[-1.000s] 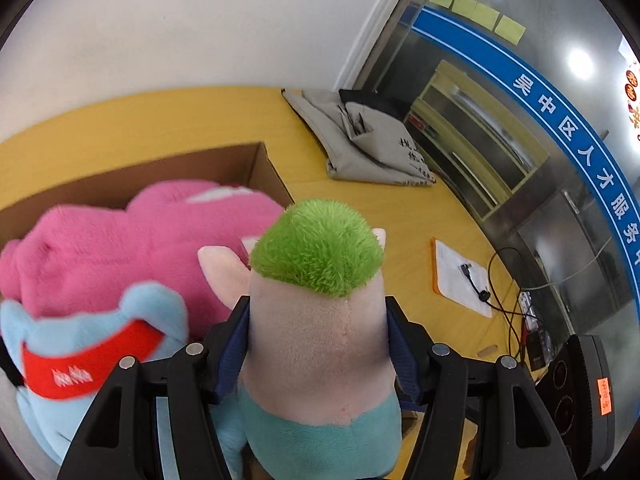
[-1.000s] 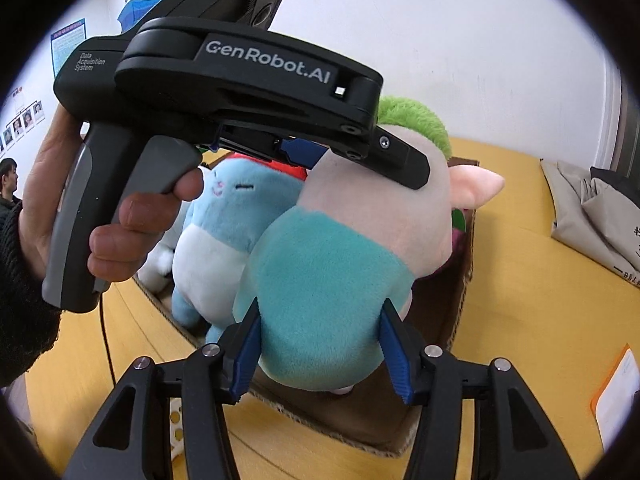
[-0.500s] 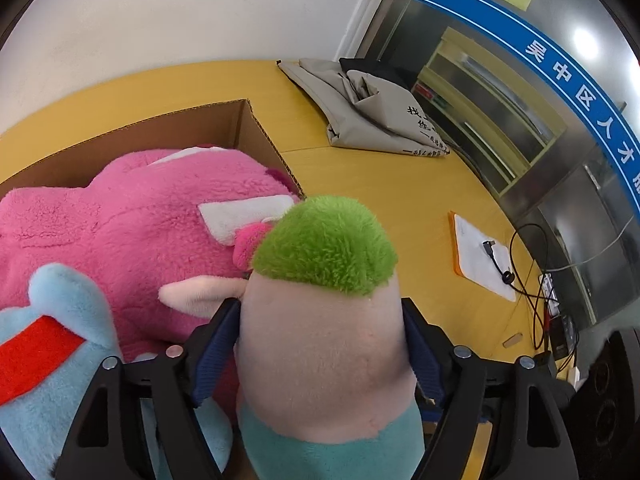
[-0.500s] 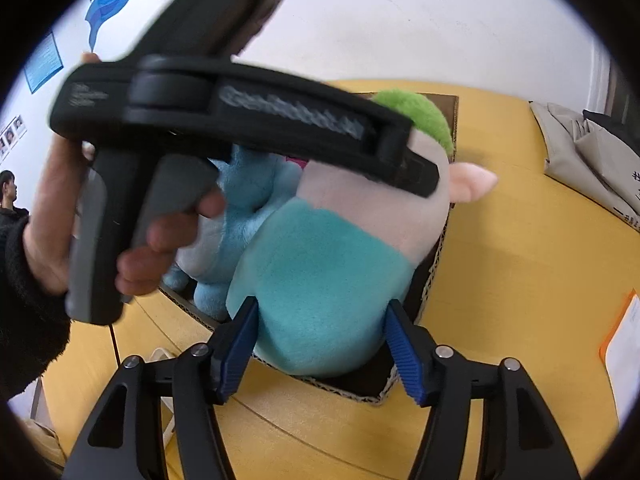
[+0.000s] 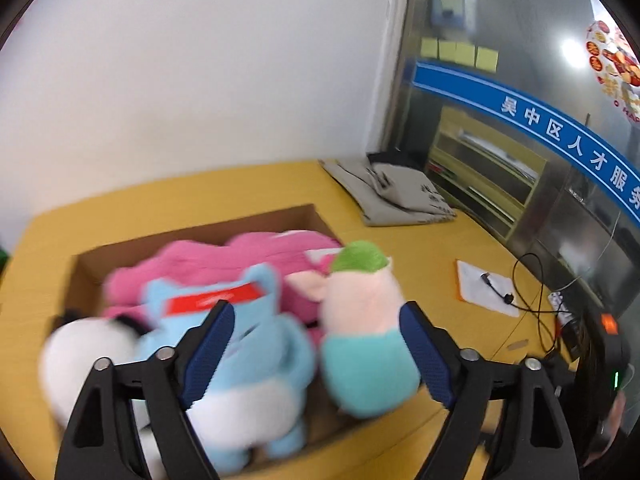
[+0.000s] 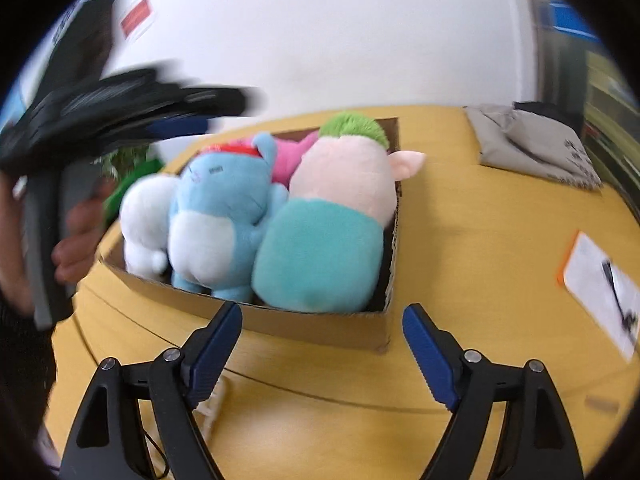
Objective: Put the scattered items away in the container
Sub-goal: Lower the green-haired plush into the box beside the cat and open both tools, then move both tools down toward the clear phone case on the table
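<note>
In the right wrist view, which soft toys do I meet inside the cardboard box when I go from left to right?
White plush toy → blue plush toy → green-haired pig plush toy, which stands at the right end of the cardboard box.

**An office meeting room**

The setting looks like an office. A large yellow table (image 5: 248, 188) stands against a plain white wall (image 5: 200, 72). Beside it runs a glass partition (image 5: 520, 80) carrying a blue banner with Chinese characters (image 5: 560, 136) and yellow sticky notes (image 5: 460, 50). Shelving shows behind the glass (image 5: 484, 172). Posters (image 6: 136, 20) hang on the wall.
</note>
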